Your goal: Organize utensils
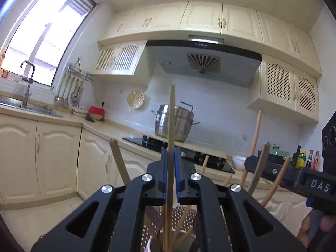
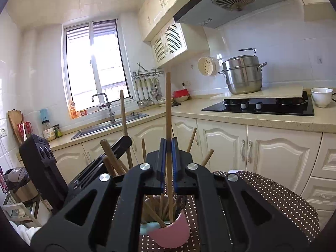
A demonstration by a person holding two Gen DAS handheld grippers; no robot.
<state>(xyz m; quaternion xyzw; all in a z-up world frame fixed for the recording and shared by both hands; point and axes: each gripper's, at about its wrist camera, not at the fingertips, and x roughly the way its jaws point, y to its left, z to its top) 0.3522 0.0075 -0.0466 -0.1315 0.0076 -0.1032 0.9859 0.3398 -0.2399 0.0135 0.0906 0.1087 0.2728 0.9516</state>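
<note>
My left gripper (image 1: 170, 157) is shut on a thin pale chopstick (image 1: 171, 115) that stands upright, its lower end among several sticks in a cup (image 1: 151, 245) below. My right gripper (image 2: 168, 147) is shut on a thicker wooden utensil handle (image 2: 168, 105), also upright, its lower end inside a pink cup (image 2: 170, 235) that holds several wooden sticks. Both cups stand on a brown white-dotted cloth (image 2: 273, 195). More wooden handles (image 1: 255, 138) stick up around both grippers. The right gripper's body shows at the right of the left wrist view (image 1: 310, 180).
A kitchen counter (image 2: 262, 119) carries a black hob (image 2: 258, 105), a steel steamer pot (image 2: 243, 73) and a white bowl (image 2: 321, 96). A sink with tap (image 2: 105, 105) sits under the window. Ladles hang on a wall rack (image 2: 147, 88). Bottles (image 1: 304, 157) stand at the right.
</note>
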